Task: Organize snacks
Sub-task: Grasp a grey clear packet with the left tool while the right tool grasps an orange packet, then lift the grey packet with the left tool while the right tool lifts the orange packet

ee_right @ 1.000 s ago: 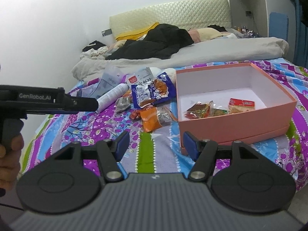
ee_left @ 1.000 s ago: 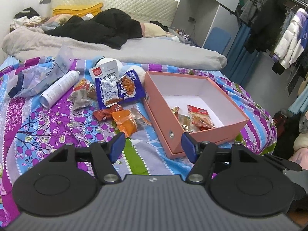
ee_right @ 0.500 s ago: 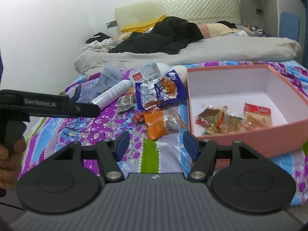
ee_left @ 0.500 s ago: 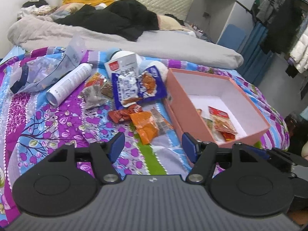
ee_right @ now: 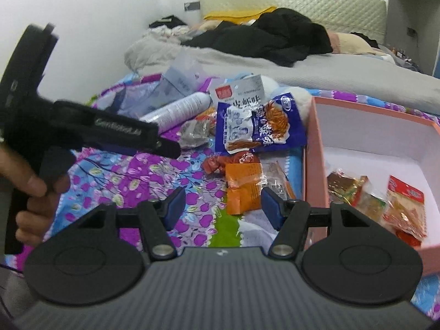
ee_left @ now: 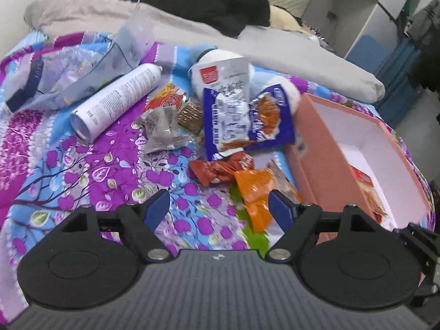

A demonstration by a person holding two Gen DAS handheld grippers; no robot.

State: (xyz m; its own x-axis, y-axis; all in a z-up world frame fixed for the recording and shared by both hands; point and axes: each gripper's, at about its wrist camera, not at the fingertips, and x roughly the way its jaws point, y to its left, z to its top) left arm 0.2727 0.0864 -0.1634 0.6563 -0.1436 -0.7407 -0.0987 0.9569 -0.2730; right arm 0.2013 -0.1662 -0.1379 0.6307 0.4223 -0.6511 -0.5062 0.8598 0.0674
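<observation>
Meanwhile, on the flowered bedspread (ee_left: 82,165), a clear plastic bag (ee_left: 68,82) is lying toward the left edge, with a white spray can (ee_left: 115,101) resting on its side just beside it. Right of the can, a grey crumpled wrapper (ee_left: 162,129) is sitting next to a big blue snack bag (ee_left: 247,121), and a white packet (ee_left: 222,77) is peeking out behind that bag. Below the blue bag, a red snack packet (ee_left: 220,169) is touching an orange snack packet (ee_left: 255,192).

The left gripper (ee_left: 219,209) is hovering over the bedspread, its jaws having just been opening; they are standing wide with nothing between them, and the orange packet is lying just ahead of the right fingertip. The right gripper (ee_right: 222,206) is holding its jaws about half apart and empty, with the orange packet (ee_right: 243,187) lying just beyond the gap, nearer the right finger.

Farthest right, the pink box (ee_right: 310,165) is sitting near the bed's right edge, holding several wrapped snacks (ee_right: 379,200) in its near corner.
</observation>
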